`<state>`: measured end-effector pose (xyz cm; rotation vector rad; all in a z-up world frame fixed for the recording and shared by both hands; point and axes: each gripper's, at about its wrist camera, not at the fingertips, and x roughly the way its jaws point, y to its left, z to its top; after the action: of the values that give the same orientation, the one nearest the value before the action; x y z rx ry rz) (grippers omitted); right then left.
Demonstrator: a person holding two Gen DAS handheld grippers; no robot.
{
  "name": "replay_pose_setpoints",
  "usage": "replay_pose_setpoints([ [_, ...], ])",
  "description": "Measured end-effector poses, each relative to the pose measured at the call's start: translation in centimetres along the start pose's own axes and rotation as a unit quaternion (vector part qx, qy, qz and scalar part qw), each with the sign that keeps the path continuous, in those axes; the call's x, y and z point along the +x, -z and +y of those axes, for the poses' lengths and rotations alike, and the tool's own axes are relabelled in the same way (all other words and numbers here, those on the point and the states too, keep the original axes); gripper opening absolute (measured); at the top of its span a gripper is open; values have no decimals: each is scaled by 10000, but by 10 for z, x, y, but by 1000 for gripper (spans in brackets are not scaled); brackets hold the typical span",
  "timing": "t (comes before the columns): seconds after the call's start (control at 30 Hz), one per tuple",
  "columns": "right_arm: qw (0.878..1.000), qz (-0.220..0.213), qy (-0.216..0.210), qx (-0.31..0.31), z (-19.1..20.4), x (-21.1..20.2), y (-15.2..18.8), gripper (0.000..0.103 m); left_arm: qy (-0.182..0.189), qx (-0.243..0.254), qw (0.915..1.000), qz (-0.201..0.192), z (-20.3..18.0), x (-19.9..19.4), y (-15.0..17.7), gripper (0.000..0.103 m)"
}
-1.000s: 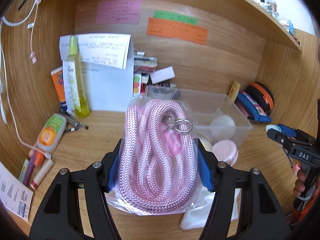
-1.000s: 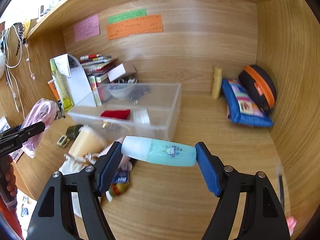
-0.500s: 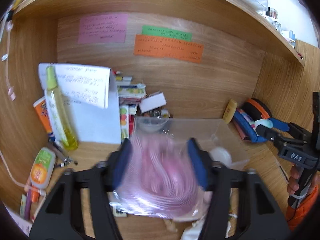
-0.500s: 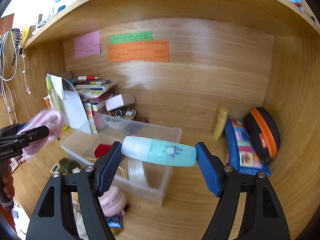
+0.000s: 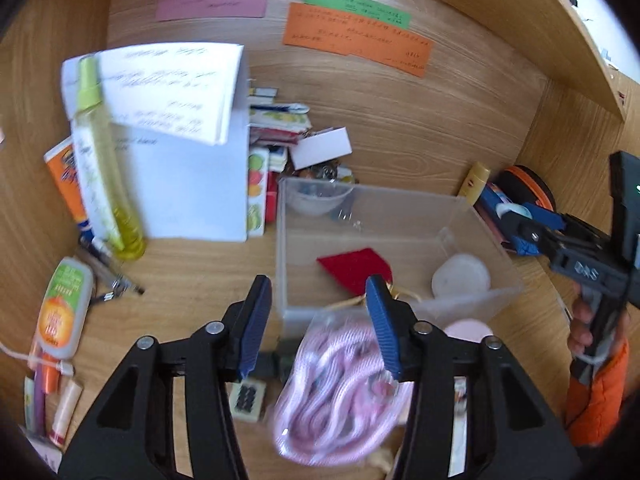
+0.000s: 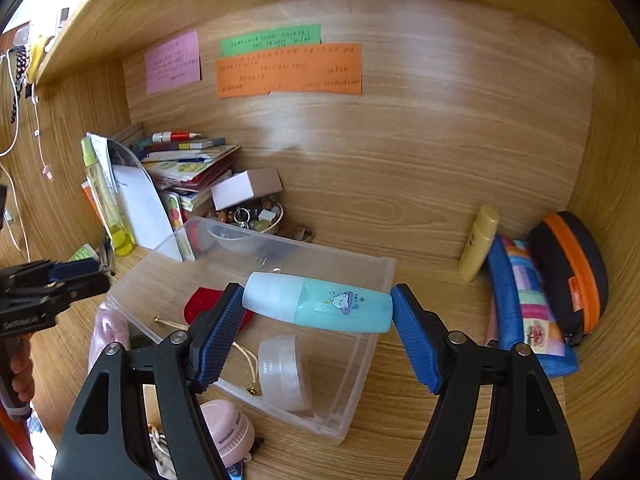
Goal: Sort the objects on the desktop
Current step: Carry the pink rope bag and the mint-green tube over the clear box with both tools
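My left gripper (image 5: 318, 324) is open with nothing between its pads. The bagged pink rope (image 5: 340, 396) lies blurred below it, in front of the clear plastic box (image 5: 282, 240), and shows in the right wrist view (image 6: 106, 340). My right gripper (image 6: 318, 332) is shut on a light blue bottle (image 6: 318, 307) held crosswise above the clear box (image 6: 384, 276). The box holds a red pouch (image 5: 356, 272) and a round translucent jar (image 6: 284, 372). The right gripper also shows in the left wrist view (image 5: 528, 226).
A tall yellow spray bottle (image 5: 102, 160), papers and a book stack (image 6: 188, 164) stand at the back left. A white glue bottle (image 5: 62, 308) and pens lie at left. A pink round case (image 6: 228, 432) sits before the box. A blue pouch (image 6: 528, 308) and orange-trimmed case (image 6: 572, 272) lean at right.
My left gripper let go of the bagged pink rope, which dropped in front of the box. My right gripper carried the blue bottle forward over the box.
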<state>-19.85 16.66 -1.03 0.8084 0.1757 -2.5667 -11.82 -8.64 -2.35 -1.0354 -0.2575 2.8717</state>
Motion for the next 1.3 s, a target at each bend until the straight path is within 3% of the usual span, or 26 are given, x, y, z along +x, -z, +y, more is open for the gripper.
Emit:
replay_pose_setpoints([
  [0.07,10000,38,-2,-7,2,3,1,71,8,59,10000,14,2,-6,9,74],
  [0.2,10000,60,-44,-14,7,5,0,71,52,234,9995,200,-2,-11,33,75],
  [0.3,10000,56,-61,-48,13,3,0,71,222,277,9983,464,-6,-3,48,81],
  [0.4,9999,54,-67,-99,20,-2,3,71,147,332,9970,678,-8,9,59,83],
  [0.7,9995,80,-80,-278,35,-14,11,71,510,136,9939,967,3,40,61,88],
  [1.0,9994,113,-119,-319,39,-15,13,71,-83,605,9961,633,-16,42,68,75],
  [1.2,9992,138,-168,-332,42,-13,12,71,-126,488,9980,383,-15,22,71,52],
  [1.3,9991,151,-188,-347,44,-13,12,71,-115,345,9989,280,-10,13,71,49],
])
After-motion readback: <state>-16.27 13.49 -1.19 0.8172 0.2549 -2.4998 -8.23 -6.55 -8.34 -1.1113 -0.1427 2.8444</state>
